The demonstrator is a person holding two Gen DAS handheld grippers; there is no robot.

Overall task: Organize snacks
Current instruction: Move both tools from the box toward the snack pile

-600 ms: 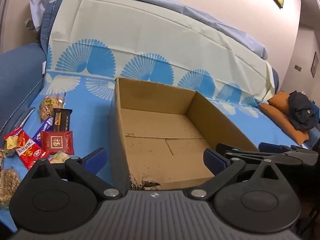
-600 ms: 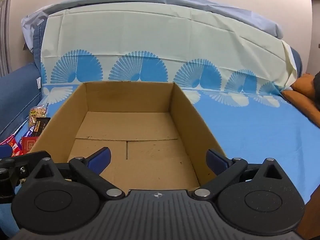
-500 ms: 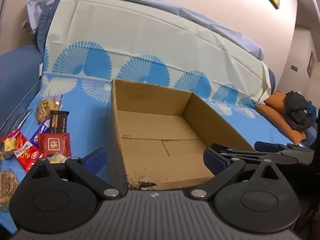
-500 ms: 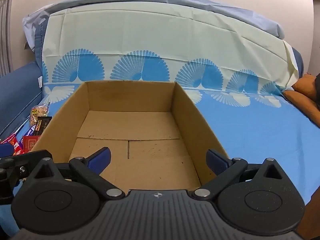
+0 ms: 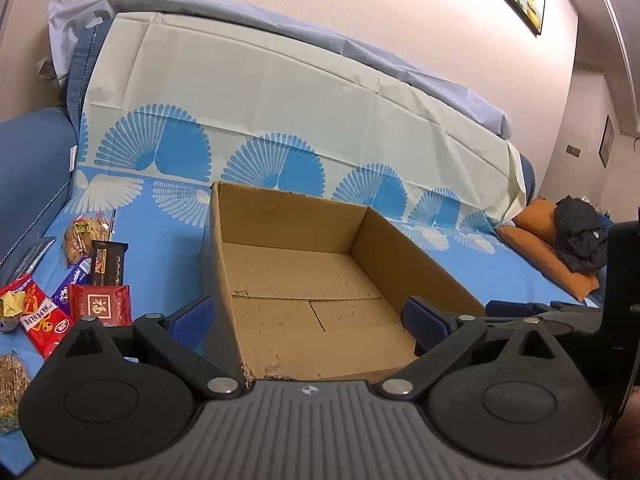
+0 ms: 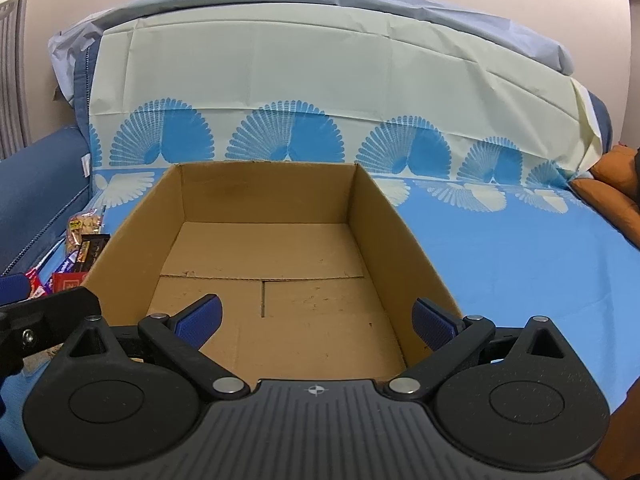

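Observation:
An empty cardboard box (image 5: 248, 248) (image 6: 384, 240) stands open on the blue sofa cover. Several snack packets lie left of it: a red square packet (image 5: 100, 305), a dark chocolate bar (image 5: 106, 266), a clear cracker bag (image 5: 84, 236), a red-and-yellow bag (image 5: 38, 316). They also show in the right wrist view (image 6: 82, 256). My left gripper (image 5: 308, 318) is open and empty over the box's near left corner. My right gripper (image 6: 316, 320) is open and empty over the box's near edge. The right gripper's fingers (image 5: 516, 308) show at the right of the left wrist view.
The sofa back is draped with a cream and blue fan-print sheet (image 6: 320, 92). An orange cushion (image 5: 548, 248) with dark clothing (image 5: 580, 236) lies at the far right. The blue sofa arm (image 5: 28, 176) rises left of the snacks.
Both grippers have drifted slightly; the left view has tilted a little and the box sits a bit higher in it. Both stay open and empty.

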